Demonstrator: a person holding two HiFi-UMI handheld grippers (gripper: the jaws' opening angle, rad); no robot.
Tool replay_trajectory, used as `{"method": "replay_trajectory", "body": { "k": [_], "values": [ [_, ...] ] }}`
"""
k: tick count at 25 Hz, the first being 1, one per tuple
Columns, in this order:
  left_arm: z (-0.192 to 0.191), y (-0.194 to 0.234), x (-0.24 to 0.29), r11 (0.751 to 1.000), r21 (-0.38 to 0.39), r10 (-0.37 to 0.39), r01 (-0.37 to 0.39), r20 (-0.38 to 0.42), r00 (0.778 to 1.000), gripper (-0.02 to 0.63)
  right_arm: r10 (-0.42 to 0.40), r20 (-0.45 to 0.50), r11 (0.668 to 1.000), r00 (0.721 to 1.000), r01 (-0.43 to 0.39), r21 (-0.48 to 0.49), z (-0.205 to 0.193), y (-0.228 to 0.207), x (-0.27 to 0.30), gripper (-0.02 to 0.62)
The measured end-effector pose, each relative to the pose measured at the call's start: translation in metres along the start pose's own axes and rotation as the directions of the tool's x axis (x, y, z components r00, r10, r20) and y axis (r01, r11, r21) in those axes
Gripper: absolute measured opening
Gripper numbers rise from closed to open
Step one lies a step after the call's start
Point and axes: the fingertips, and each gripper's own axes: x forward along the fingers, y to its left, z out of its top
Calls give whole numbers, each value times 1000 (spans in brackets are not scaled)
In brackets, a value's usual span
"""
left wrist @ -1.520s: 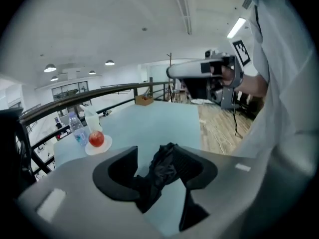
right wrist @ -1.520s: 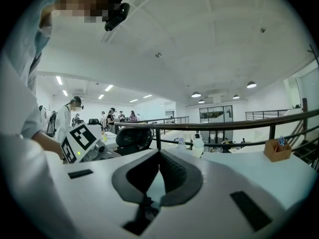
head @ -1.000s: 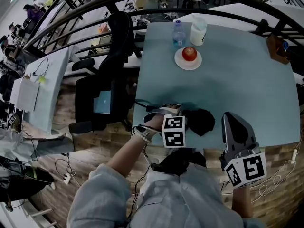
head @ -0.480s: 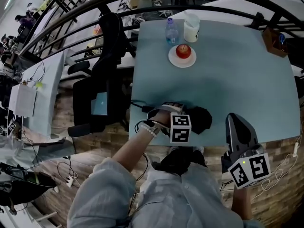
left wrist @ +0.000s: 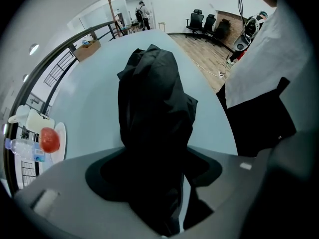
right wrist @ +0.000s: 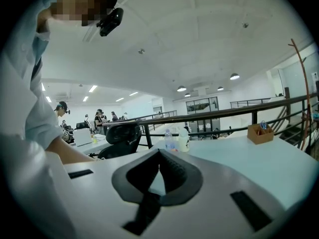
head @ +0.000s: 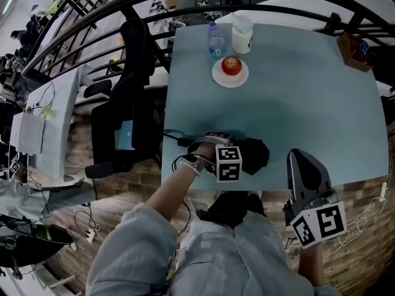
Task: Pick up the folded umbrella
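The left gripper point(left wrist: 154, 169) has come down almost straight onto the folded umbrella point(head: 254, 155), and its jaws have just been opening as it sank. They now stand spread wide with the black bundle between them. In the left gripper view the dark fabric fills the gap from the jaw roots outward. I would not call that a grip yet, since the claw looks released around the umbrella rather than clenched on it.

The umbrella itself has not budged. It lies on the pale blue table point(head: 308, 103) close to the near edge, left of centre, right in front of the person. The right gripper point(head: 302, 159) hovers over the near right part of the table, well apart from the umbrella. Its jaws are clenched tip to tip on nothing, and it points out roughly level across the tabletop.

At the far side an apple point(head: 231, 65) sits on a white plate point(head: 217, 78), with a water bottle point(head: 214, 40) and a white cup point(head: 241, 32) just behind it — none of that is in the way.

My reading is that the reach is finished and the squeeze comes next. The fabric is soft and slack, so the jaws may catch loose cloth rather than the firm core — then the bundle could sag or slip on the lift.
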Motion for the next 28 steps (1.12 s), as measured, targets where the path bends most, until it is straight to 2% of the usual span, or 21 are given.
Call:
{"method": "replay_trajectory", "body": {
  "k": [3,9,24,28],
  "values": [
    [-1,0,3,1000,14,17,-17,3,1000,285,2,-8,1000,1000,-2,6,-3,-2,0,-2],
    [0,0,3,1000,7,3,-3,-12,1000,285,11,-24,1000,1000,-11,13,-6,-5,-1,-2],
    [1,3,-8,996,9,92,-92,-12,996,281,16,0,1000,1000,-16,-6,3,-10,-9,-1],
    [4,8,-25,989,-25,144,-143,14,990,281,14,7,1000,1000,-14,-15,6,-13,-13,-1]
  ]
}}
